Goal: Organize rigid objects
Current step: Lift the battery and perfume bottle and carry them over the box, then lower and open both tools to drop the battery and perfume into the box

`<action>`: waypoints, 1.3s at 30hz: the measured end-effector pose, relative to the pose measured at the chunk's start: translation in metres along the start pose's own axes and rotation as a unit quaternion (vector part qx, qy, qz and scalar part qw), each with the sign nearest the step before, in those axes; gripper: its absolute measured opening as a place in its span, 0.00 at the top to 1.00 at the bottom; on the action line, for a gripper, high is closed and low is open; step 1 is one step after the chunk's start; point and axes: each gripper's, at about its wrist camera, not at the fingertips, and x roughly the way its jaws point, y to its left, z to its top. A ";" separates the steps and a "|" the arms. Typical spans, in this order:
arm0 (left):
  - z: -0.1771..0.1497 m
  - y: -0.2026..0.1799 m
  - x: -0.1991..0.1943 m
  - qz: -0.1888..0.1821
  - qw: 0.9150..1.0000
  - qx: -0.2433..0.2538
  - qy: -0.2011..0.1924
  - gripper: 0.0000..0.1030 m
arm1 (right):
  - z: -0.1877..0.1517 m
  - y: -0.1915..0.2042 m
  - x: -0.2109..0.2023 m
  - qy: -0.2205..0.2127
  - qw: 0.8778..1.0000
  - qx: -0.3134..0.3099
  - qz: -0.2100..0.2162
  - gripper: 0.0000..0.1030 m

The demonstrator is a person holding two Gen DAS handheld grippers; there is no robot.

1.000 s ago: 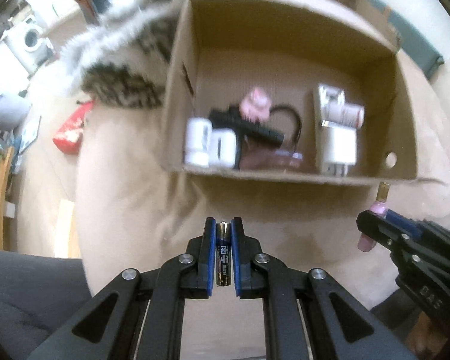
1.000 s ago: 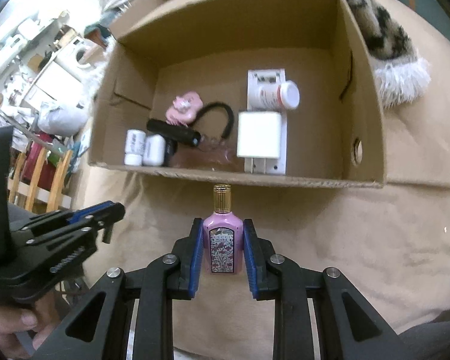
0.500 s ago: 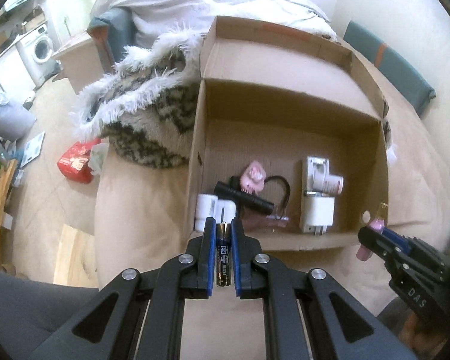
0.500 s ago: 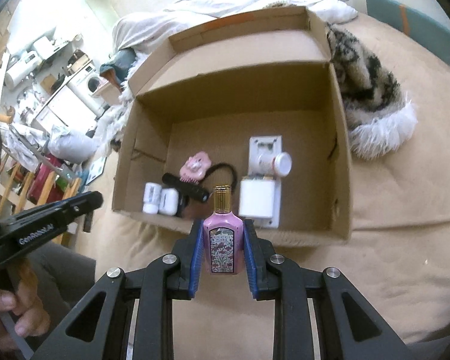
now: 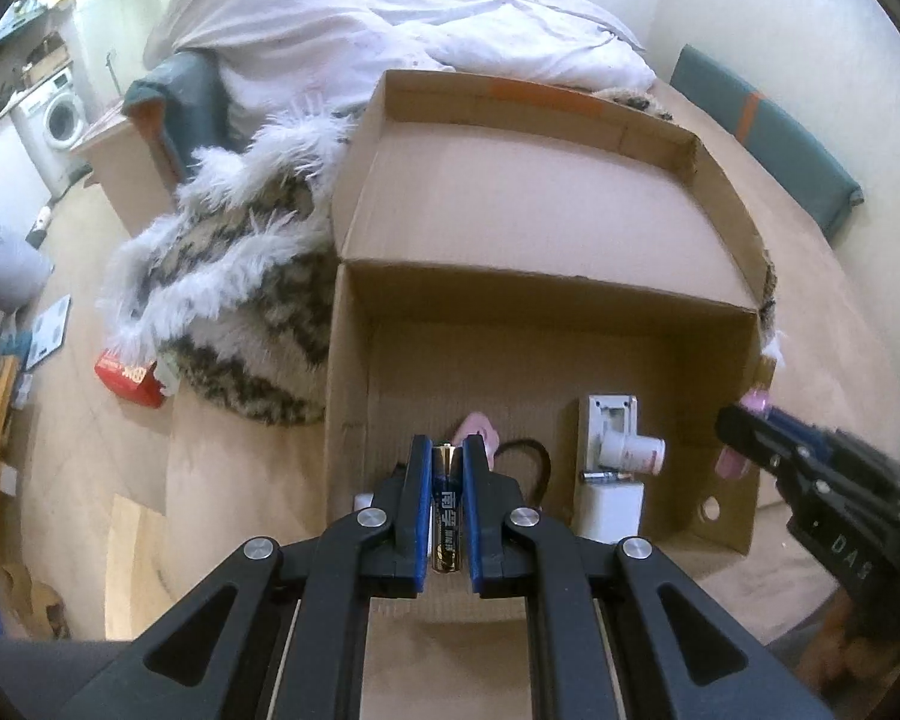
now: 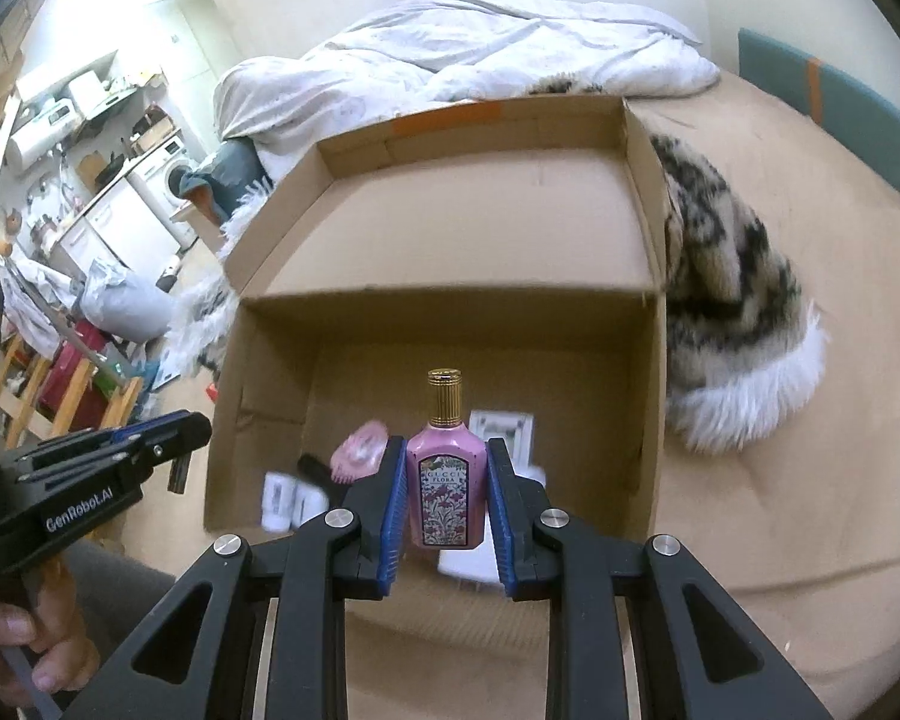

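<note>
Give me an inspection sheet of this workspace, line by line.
Surface: tan bedcover bearing an open cardboard box.
Job's things: battery in the left gripper; pink perfume bottle in the right gripper. In the box: white bottle lying on a white adapter, pink hair clip, two white cylinders, a second small battery.
Clutter: fur-trimmed garment beside the box; red pack on the floor.
Grippers: both shut on their items, over the box's near edge.
Cables: black loop in the box, kind unclear.
Surroundings: white duvet, washing machine.
</note>
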 end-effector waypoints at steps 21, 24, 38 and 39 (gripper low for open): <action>-0.014 -0.014 0.082 0.004 0.999 0.044 0.032 0.91 | -0.012 -0.007 0.077 0.077 0.997 0.004 -0.005 0.74; -0.014 -0.018 0.085 0.006 0.998 0.049 0.033 0.91 | -0.012 -0.011 0.079 0.082 0.997 0.004 -0.007 0.74; -0.017 -0.020 0.093 0.023 0.997 0.047 0.055 0.87 | -0.009 -0.013 0.085 0.090 0.996 0.014 -0.010 0.74; -0.017 -0.021 0.093 0.025 0.997 0.047 0.055 0.85 | -0.009 -0.014 0.086 0.090 0.996 0.015 -0.011 0.74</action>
